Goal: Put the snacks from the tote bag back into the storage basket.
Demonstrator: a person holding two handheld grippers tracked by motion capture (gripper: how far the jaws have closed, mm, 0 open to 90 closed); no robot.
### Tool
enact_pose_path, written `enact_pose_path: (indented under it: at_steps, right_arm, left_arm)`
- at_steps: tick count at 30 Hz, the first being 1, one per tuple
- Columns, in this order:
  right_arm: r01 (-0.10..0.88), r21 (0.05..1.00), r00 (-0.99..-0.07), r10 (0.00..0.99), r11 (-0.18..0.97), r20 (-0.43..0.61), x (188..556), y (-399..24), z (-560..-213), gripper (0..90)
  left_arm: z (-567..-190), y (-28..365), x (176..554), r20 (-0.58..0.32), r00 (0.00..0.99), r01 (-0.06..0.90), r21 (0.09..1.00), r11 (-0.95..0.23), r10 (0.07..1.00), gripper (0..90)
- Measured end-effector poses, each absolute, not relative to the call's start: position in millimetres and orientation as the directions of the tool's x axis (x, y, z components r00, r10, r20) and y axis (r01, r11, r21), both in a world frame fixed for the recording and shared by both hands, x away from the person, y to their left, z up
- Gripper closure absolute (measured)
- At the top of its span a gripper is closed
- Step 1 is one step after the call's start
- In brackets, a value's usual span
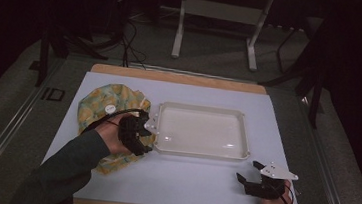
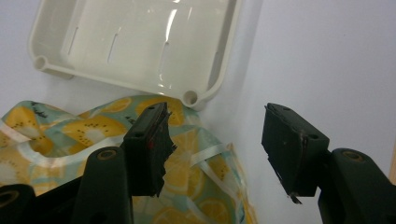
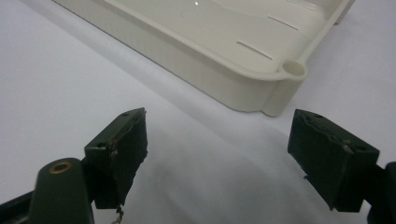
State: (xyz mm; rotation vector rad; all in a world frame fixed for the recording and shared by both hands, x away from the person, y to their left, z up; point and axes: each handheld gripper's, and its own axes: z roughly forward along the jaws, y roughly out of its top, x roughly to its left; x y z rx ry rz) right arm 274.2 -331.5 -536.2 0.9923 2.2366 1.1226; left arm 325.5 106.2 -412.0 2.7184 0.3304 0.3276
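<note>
A cream plastic tray (image 1: pixel 246 138) lies in the middle of the white table sheet, with nothing inside it. Left of it lies a soft cover with a lemon print (image 1: pixel 101 102), which in the left gripper view (image 2: pixel 56 135) spreads under the jaws. My left gripper (image 1: pixel 146 136) hovers over the cover's right edge, by the tray's near left corner (image 2: pixel 191 98). Its jaws are open and nothing is between them. My right gripper (image 1: pixel 248 171) rests near the table's front right, open and holding nothing, pointing at the tray's near right corner (image 3: pixel 294 70).
The white sheet (image 1: pixel 186 183) lies on a wooden table top (image 1: pixel 181 77). Past the far edge stand the legs of a metal frame (image 1: pixel 178 26) and loose cables (image 1: pixel 131 47) on the floor. The surroundings are dark.
</note>
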Motion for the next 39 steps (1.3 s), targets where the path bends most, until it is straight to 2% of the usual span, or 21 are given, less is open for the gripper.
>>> enact_pose_path:
  at_steps: [21,39]
  right_arm:
    - [0.4,0.818,-0.643,0.762,0.412,-0.07,274.1,-331.4,-536.2,19.4]
    - [0.4,0.818,-0.643,0.762,0.414,-0.072,273.9,-331.2,-536.2,19.4]
  left_arm:
    - [-391.2,114.4,339.6,0.197,0.937,0.204,0.363,-0.909,0.289,41.1]
    - [-378.9,124.2,350.3,0.198,0.919,0.26,0.348,-0.901,0.342,40.0]
